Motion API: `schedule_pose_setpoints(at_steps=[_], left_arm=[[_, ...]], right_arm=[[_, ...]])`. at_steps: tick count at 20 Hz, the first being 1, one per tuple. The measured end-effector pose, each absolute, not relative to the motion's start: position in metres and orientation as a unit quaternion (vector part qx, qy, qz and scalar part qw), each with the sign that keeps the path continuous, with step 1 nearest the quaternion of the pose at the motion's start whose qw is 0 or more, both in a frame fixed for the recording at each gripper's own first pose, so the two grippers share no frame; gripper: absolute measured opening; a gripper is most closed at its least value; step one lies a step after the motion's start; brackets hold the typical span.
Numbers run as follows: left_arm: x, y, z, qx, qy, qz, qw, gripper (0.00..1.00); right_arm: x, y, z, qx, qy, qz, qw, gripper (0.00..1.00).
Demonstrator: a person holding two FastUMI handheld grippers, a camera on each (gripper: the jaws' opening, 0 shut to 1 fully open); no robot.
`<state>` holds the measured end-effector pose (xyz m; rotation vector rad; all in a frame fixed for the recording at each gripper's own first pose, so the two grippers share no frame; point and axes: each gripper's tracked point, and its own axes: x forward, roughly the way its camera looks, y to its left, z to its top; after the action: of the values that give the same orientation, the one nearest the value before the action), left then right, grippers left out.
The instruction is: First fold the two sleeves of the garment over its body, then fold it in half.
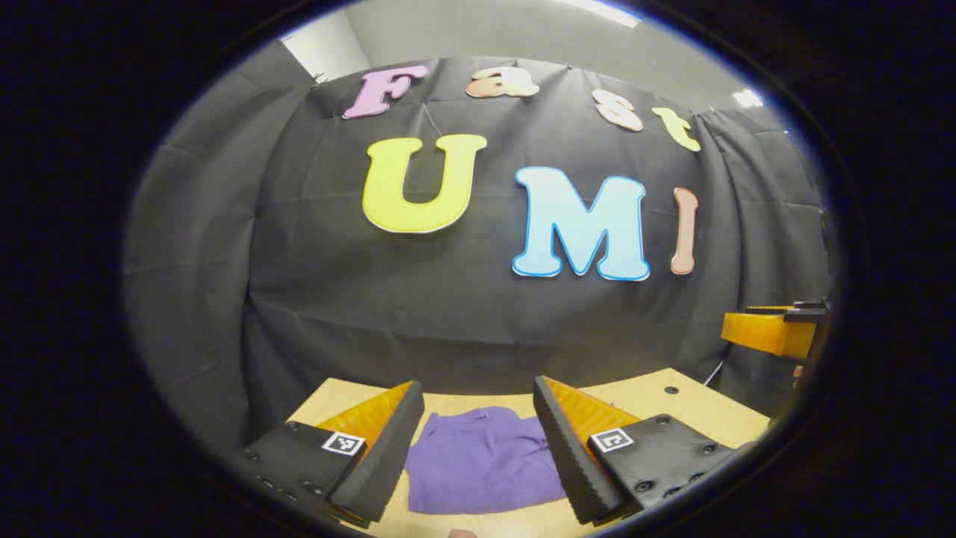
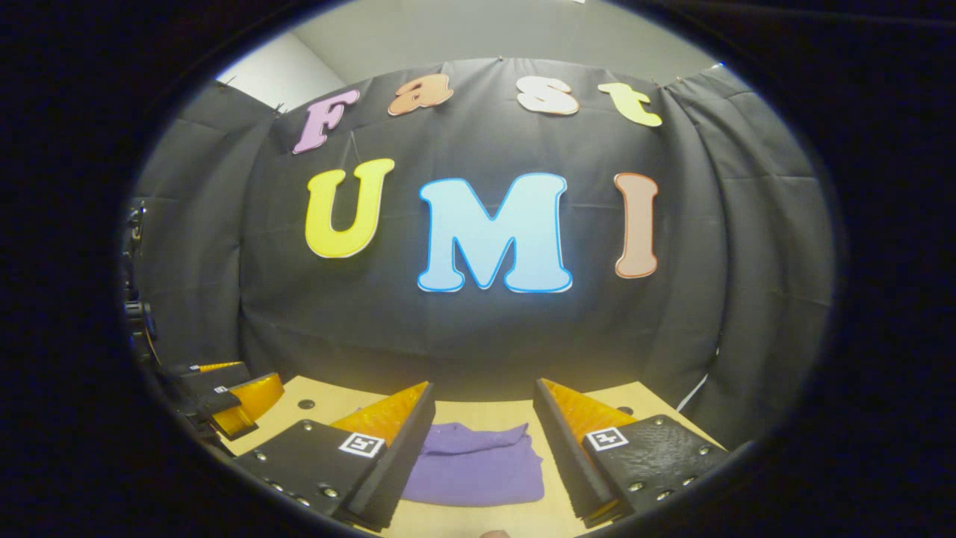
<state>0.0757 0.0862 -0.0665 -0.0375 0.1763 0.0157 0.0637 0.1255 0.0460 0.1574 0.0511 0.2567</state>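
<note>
Purple garment (image 1: 482, 461) lying flat on the light wooden worktop (image 1: 676, 407), folded into a compact, roughly rectangular bundle with no sleeve sticking out. In the left gripper view, seen between the two fingers, near the front edge of the board, its far edge slightly rumpled. In the right gripper view, the same purple bundle (image 2: 474, 465) again framed between the fingers, a small raised fold at its far edge, bare wood (image 2: 493, 411) showing behind it up to the black cloth wall.

Left hand-held gripper (image 1: 478, 437) held above the garment, fingers spread wide apart, nothing between them, black ribbed pads facing inward, orange backing on the outer sides, a small square marker on each black base. No contact with the cloth visible.

Right hand-held gripper (image 2: 482, 433) likewise hovering over the garment, fingers parted wide and gripping nothing, same black pads and orange backs, markers on both bases.

Farther off in the left gripper view, at the right edge, an orange and black part of the other gripper (image 1: 773, 329), raised well above the worktop. In the right gripper view, at the lower left edge, the orange and black fingers of the other gripper (image 2: 224, 400), near the left corner of the worktop, apart from the garment.

Small dark holes in the worktop near its far corners.
</note>
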Motion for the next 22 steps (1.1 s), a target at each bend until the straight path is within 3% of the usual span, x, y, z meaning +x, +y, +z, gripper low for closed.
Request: schedule_pose_setpoints(at_steps=[9,22], left_arm=[[0.027,0.064,-0.035,0.021,0.066,-0.003,0.998,0.94],[-0.009,0.039,-0.023,0.011,0.054,0.015,0.998,0.94]], right_arm=[[0.022,0.116,0.069,0.074,-0.016,0.126,0.989,0.82],[0.006,0.089,0.062,0.035,-0.036,0.135,0.99,0.82]])
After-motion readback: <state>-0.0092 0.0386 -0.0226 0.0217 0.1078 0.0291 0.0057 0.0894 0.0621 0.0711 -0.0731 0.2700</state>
